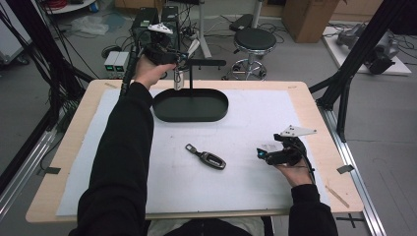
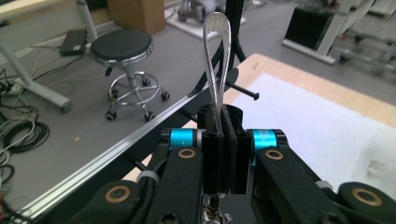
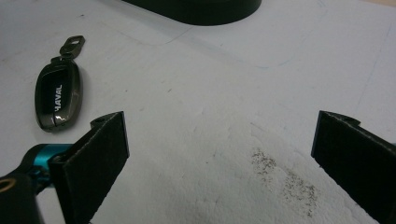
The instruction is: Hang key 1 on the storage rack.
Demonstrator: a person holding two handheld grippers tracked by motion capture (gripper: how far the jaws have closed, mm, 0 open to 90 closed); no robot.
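Silver key ring loop (image 2: 216, 56), thin and shiny, stands upright, clamped in the left gripper (image 2: 223, 154).

On the counter (image 1: 69, 162) lies a mat (image 1: 246, 182). At its far middle sits an oval tray (image 1: 191, 105), from which a stand (image 1: 191, 73) rises with a crossbar. The left tongs (image 1: 183, 63) hang at that crossbar, pinching what looks like a key ring loop (image 2: 217, 56). The key fob (image 1: 206, 157) lies nearer, mid-mat; the right tongs (image 1: 260, 155) rest just right of it. A stool (image 1: 253, 42) stands on the floor beyond the counter.
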